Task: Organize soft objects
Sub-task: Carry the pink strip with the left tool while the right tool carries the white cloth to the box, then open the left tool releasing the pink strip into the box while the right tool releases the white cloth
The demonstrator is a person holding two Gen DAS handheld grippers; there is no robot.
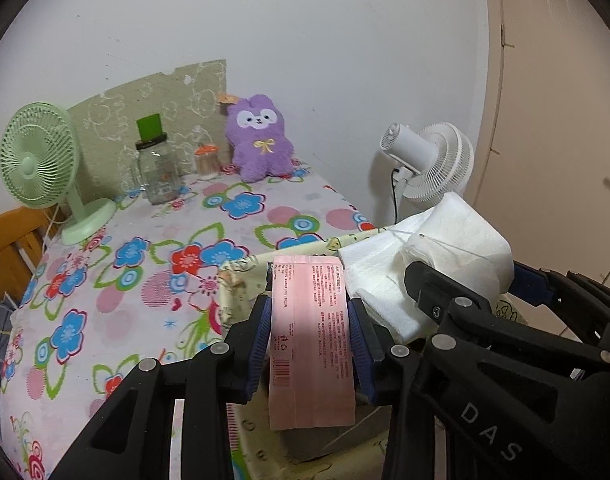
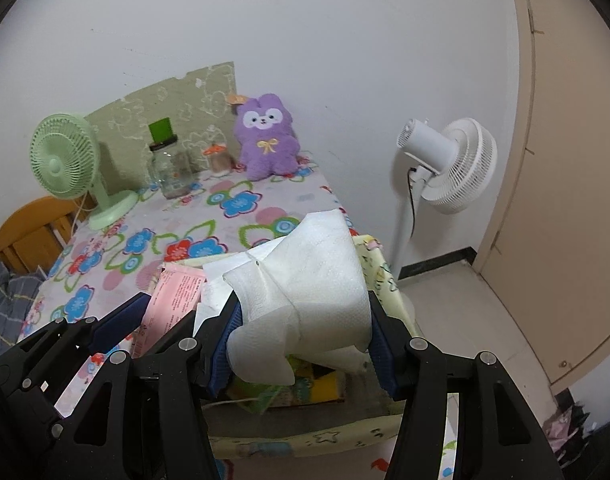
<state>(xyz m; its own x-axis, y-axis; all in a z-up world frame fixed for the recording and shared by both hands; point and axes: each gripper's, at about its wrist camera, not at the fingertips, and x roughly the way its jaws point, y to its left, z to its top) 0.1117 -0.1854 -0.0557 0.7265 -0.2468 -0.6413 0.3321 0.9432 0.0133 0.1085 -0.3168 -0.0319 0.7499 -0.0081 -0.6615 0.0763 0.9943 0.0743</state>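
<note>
Left wrist view: the left hand-held gripper (image 1: 311,344) is pinching a pink packet (image 1: 309,340) over the fabric bin (image 1: 241,280); being light and floppy, it probably needs a mid-body grip.

Right wrist view: the right hand-held gripper (image 2: 305,344) is squeezing a soft white tissue bundle (image 2: 309,280) above that bin on the counter (image 2: 177,224).

Flowered table (image 1: 153,312) bearing green fan (image 1: 41,160), jar (image 1: 159,172), purple plush (image 1: 259,144).

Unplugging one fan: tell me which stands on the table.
The mint-green desk fan, on the floral tablecloth; the white pedestal fan stands on the floor.
</note>
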